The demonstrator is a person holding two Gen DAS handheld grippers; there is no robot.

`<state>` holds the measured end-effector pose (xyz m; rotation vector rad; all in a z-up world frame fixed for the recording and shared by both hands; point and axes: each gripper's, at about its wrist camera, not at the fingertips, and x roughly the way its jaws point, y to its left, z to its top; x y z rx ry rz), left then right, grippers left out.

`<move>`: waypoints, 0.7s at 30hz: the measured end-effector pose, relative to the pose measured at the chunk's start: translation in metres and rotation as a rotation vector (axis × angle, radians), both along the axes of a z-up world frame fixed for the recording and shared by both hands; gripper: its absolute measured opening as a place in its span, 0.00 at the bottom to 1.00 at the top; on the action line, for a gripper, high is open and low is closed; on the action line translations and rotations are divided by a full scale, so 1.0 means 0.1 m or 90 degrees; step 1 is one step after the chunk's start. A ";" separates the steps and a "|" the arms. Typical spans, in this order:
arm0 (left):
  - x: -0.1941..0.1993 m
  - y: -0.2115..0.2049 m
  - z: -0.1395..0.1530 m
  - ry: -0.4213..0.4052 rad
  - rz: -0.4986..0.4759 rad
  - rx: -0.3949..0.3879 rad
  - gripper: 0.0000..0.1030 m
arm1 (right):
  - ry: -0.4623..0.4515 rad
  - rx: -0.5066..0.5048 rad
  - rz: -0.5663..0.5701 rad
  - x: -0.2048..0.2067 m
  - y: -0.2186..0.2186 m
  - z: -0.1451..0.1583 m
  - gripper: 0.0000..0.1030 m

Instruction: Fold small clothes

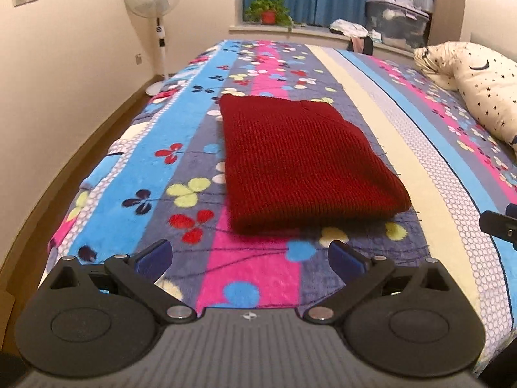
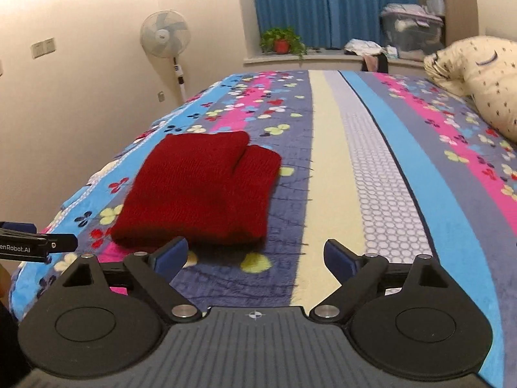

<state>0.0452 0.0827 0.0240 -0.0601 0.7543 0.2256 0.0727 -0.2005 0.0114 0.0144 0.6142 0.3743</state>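
Observation:
A dark red knit garment [image 1: 300, 158] lies folded into a neat rectangle on the bed; it also shows in the right wrist view [image 2: 203, 194]. My left gripper [image 1: 250, 255] is open and empty, just short of the garment's near edge. My right gripper [image 2: 255, 255] is open and empty, in front of the garment's near right corner. The tip of the right gripper shows at the right edge of the left wrist view [image 1: 499, 224]. The left gripper shows at the left edge of the right wrist view [image 2: 38, 244].
The bed carries a striped flowered blanket [image 1: 420, 148]. A star-print pillow [image 1: 478, 84] lies at the far right. A standing fan [image 1: 155, 0] is by the left wall. A potted plant [image 1: 268, 11] and storage boxes [image 1: 397, 19] sit on the window sill.

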 end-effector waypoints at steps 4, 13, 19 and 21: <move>-0.09 0.01 -0.15 -0.004 0.024 0.022 1.00 | -0.010 0.013 -0.015 -0.12 0.02 0.02 0.94; -0.05 0.02 -0.21 -0.003 0.030 0.010 1.00 | 0.010 0.001 -0.040 -0.10 0.10 -0.08 0.97; -0.03 -0.01 -0.23 -0.006 0.023 0.009 1.00 | 0.024 0.003 -0.041 -0.05 0.18 -0.11 0.97; -0.02 -0.02 -0.23 -0.008 0.024 0.010 1.00 | 0.023 0.004 -0.034 -0.05 0.20 -0.12 0.97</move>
